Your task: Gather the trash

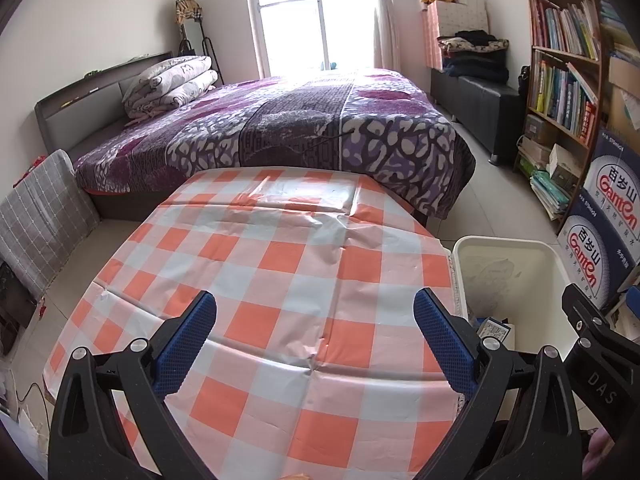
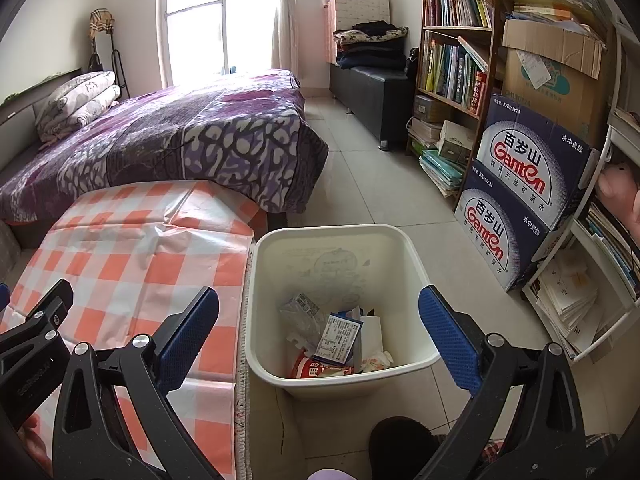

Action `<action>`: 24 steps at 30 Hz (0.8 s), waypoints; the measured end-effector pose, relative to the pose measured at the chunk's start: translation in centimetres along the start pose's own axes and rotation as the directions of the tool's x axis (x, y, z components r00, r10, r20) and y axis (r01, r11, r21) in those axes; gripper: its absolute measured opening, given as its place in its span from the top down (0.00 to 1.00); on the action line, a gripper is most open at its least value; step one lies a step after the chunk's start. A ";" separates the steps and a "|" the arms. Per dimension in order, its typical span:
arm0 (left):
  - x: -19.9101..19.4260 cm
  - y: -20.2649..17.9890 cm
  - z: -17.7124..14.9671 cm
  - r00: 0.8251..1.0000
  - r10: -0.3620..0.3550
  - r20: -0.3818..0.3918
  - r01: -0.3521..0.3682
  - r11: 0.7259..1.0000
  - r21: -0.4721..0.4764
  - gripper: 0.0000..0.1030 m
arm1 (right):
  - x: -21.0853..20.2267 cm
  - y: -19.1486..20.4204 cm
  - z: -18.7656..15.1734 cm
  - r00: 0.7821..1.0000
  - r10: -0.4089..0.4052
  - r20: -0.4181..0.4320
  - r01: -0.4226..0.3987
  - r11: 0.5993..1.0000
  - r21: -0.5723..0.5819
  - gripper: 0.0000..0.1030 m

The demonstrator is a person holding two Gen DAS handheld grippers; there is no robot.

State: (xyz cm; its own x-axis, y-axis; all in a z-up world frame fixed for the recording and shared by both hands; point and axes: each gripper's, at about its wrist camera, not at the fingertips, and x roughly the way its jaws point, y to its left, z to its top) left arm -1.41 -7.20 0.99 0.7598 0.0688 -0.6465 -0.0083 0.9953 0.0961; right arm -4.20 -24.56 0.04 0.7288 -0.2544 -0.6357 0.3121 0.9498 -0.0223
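Note:
A white plastic bin [image 2: 340,240] stands on the floor right of the table and holds several pieces of trash [image 2: 336,340]: wrappers, a blue-and-white box, crumpled paper. My right gripper [image 2: 319,312] is open and empty, held above the bin's mouth. My left gripper [image 1: 315,316] is open and empty above the table with the orange-and-white checked cloth [image 1: 280,264]. The bin also shows in the left wrist view [image 1: 516,252], at the right. No trash shows on the cloth.
A bed with a purple cover [image 1: 280,120] stands behind the table. A bookshelf [image 2: 456,52] and stacked Ganten water cartons [image 2: 528,176] line the right wall. A dark bench with folded clothes [image 2: 372,76] is at the back. Tiled floor [image 2: 372,188] lies between.

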 end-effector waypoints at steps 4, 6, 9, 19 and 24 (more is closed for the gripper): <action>0.2 0.2 -0.2 1.000 0.002 -0.004 -0.002 1.000 -0.002 0.07 | 0.0 0.0 0.0 1.000 0.001 -0.002 -0.001 1.000 0.000 0.07; 0.2 0.1 -0.1 1.000 0.002 -0.003 -0.002 1.000 0.000 0.07 | 0.0 0.0 0.0 1.000 0.000 -0.002 0.000 1.000 -0.001 0.07; 0.2 0.1 -0.1 1.000 0.002 -0.004 -0.002 1.000 0.000 0.07 | 0.0 0.0 0.0 1.000 0.000 -0.001 0.000 1.000 0.000 0.07; 0.2 0.1 -0.1 1.000 0.003 -0.005 -0.003 1.000 0.001 0.07 | 0.1 0.0 0.0 1.000 0.001 -0.001 -0.001 1.000 -0.001 0.07; 0.2 0.0 -0.1 1.000 0.004 -0.005 -0.004 1.000 0.002 0.07 | 0.1 -0.1 -0.1 1.000 0.002 -0.005 -0.002 1.000 -0.001 0.07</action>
State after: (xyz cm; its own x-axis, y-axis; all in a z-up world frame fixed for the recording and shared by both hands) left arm -1.29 -7.13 0.82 0.7564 0.0727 -0.6501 -0.0098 0.9949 0.0999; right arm -4.23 -24.65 -0.03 0.7264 -0.2512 -0.6398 0.3099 0.9505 -0.0213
